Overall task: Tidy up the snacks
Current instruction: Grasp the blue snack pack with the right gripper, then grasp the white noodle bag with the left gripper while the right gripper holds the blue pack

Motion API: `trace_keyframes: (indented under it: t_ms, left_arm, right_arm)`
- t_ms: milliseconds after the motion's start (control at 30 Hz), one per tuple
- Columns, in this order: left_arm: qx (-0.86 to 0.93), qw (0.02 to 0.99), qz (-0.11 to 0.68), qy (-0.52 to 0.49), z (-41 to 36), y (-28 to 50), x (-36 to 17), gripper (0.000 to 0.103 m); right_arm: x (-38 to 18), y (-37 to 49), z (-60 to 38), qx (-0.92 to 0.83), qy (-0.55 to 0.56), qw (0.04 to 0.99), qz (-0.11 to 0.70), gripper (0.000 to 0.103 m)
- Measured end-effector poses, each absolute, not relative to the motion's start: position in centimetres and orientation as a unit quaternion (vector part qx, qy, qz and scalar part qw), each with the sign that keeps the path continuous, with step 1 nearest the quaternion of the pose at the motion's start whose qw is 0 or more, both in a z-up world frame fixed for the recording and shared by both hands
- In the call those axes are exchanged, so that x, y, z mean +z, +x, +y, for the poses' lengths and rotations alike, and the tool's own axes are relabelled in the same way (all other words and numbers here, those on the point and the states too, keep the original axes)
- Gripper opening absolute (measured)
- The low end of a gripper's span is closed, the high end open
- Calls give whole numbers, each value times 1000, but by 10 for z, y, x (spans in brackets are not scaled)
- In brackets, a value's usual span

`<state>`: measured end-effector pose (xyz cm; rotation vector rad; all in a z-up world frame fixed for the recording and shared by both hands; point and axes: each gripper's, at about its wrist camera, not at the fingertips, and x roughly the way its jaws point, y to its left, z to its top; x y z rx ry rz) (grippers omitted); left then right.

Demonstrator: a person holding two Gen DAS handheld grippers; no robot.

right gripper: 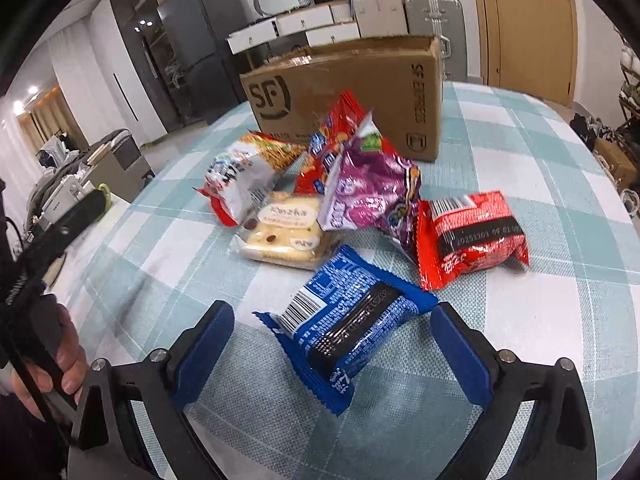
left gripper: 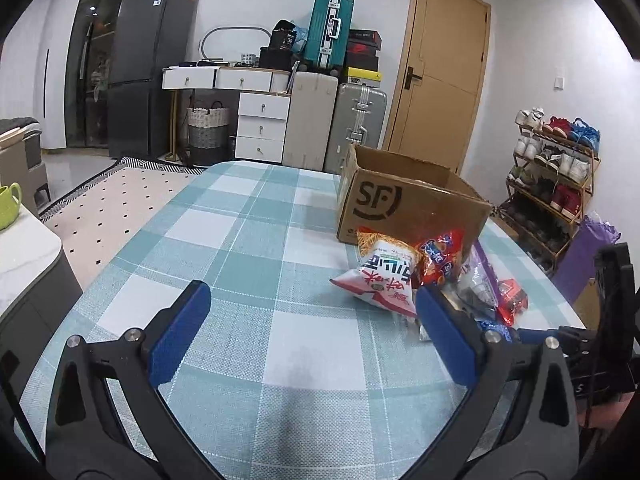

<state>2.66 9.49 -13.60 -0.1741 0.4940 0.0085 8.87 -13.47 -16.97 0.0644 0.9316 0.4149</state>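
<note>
Counting from the largest item down, you have one table (right gripper: pixel 520 360) under a teal-and-white checked cloth, and on it one open cardboard box (right gripper: pixel 360 92) printed "SF" on its front and "SF EXPRESS" on its side. Just before that box lie six snack packets, close together and partly overlapping: one white-and-red bag (right gripper: pixel 240 180) with Korean lettering, one red bag (right gripper: pixel 336 128) standing against the box, one purple bag (right gripper: pixel 372 192) leaning over it, one clear-wrapped cake (right gripper: pixel 280 232) whose label is too small to read, one red packet (right gripper: pixel 472 236) carrying a date strip beginning "2025", and one blue packet (right gripper: pixel 344 320) showing one barcode. Your right gripper (right gripper: pixel 334 344) stands wide, its two blue pads either side of the blue packet and clear of it. Your left gripper (left gripper: pixel 308 328) is likewise spread wide over bare cloth, holding nothing, with the snack pile just beyond its right finger.
</note>
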Motion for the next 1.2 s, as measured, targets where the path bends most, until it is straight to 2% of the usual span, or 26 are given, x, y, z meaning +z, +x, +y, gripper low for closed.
trace_keyframes:
  t_ms: [133,200,267,300,533,867,1200]
  left_arm:
    - [0,963,258,-74,90,34,-140,102]
    - [3,965,254,-73,90,31,-139,102]
    - [5,965,251,-73,91,30,-139,102]
    - [5,965,252,-73,91,30,-140,102]
    - [8,965,253,-70,89,31,-141,102]
    - [15,966,250,-57,85,27,-139,102]
    - [-16,953,299,-41,81,55,-139,102]
  right_arm:
    - [-170,87,-135,189,26,876,442,84]
    - [-170,87,-135,190,25,877,441,77]
    - [-170,87,-137,192,31,877,439,62]
    - [-169,88,-139,193,38,878,436,51]
    - [-152,74,-161,172,79,904,383,48]
    - [-142,60,-159,183,69,917,347,48]
    - [-136,51,-169,219,99,918,314,48]
